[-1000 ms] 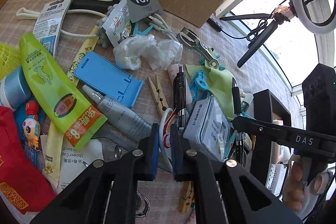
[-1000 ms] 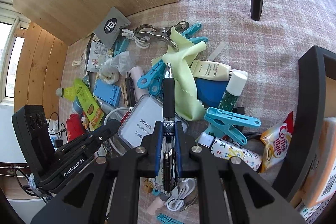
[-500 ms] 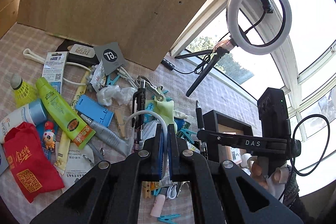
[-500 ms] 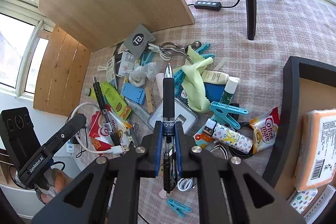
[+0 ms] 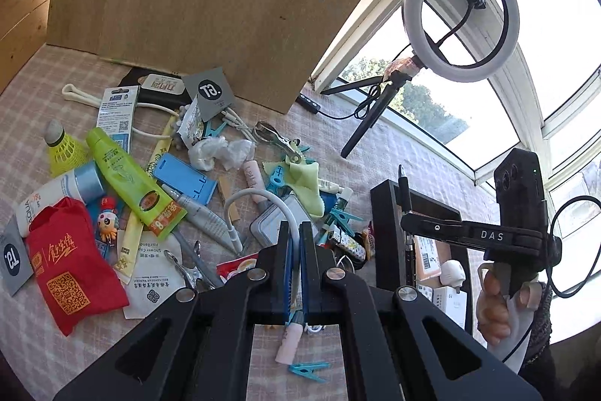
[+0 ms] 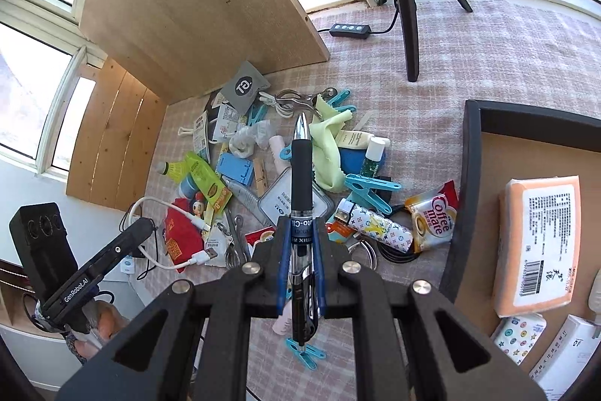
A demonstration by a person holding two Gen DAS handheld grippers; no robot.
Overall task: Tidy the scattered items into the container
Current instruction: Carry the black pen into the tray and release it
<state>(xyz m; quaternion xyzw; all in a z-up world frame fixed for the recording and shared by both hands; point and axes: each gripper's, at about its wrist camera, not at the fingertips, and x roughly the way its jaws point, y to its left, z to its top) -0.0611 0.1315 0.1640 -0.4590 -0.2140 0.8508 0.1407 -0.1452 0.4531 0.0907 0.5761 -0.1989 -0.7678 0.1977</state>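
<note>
Clutter of clips and tubes on the worktop beneath: left tool pinching a white cable, right tool gripping a black pen.

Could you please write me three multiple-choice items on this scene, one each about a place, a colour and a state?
1. Where does the orange packet lie relative to the black-rimmed container?
A. Inside it
B. Outside, against its rim
C. Far from it

2. What colour is the pouch printed with a QR code?
A. Blue
B. Green
C. Red

3. In what state are the right tongs?
A. Open and empty
B. Shut on the black pen
C. Open around the pen, not touching it

Answers:
1. A, since the packet rests on the container's brown floor within the rim.
2. C, since its fabric is plainly red with orange print.
3. B, since both blue pads press on the pen's barrel in the right wrist view.
</note>
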